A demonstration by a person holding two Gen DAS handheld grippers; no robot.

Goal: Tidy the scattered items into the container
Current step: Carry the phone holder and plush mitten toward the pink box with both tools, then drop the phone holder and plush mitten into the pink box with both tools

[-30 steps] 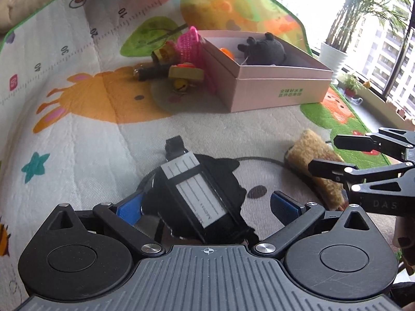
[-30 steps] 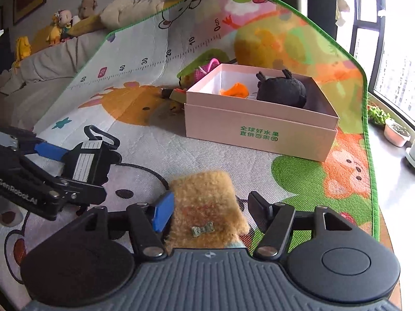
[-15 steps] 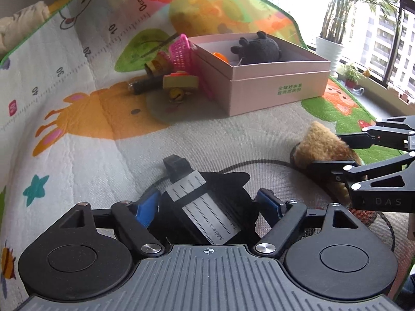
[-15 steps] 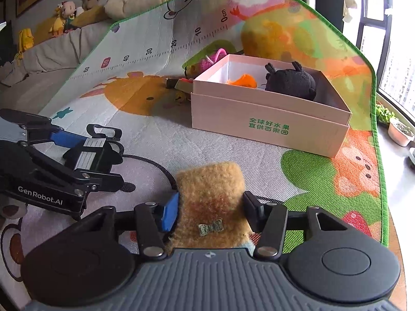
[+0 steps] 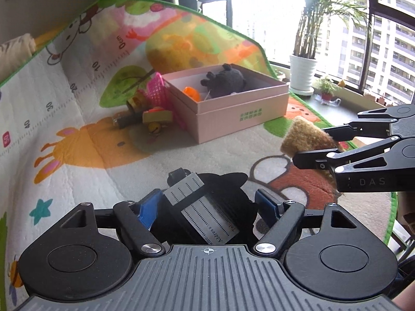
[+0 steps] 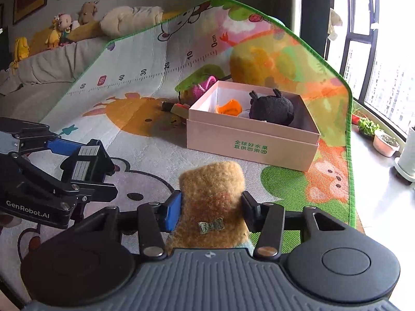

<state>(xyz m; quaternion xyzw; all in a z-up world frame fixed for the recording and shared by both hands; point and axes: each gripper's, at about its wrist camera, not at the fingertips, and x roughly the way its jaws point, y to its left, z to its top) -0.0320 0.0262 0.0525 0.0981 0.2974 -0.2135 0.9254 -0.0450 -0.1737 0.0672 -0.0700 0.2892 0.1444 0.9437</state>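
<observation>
My left gripper (image 5: 207,206) is shut on a black luggage tag (image 5: 207,207) with a grey address card and holds it above the play mat; it also shows in the right wrist view (image 6: 88,164). My right gripper (image 6: 211,204) is shut on a brown fuzzy plush piece (image 6: 212,194) with a small bow, lifted off the mat; it also shows in the left wrist view (image 5: 306,138). The pink box (image 5: 233,111) stands ahead on the mat, holding a black plush toy (image 5: 225,80) and an orange item (image 5: 192,93). It also shows in the right wrist view (image 6: 249,145).
A pink basket (image 5: 155,90), a dark tube (image 5: 124,121) and a small green-and-orange toy (image 5: 157,116) lie left of the box. The colourful mat (image 5: 77,142) curves up at the back. A window ledge with plant pots (image 5: 303,75) is at right. Soft toys (image 6: 59,28) sit on the sofa.
Both grippers closed on their items and lifted them off the mat. The views rose and tipped up towards the pink box.
</observation>
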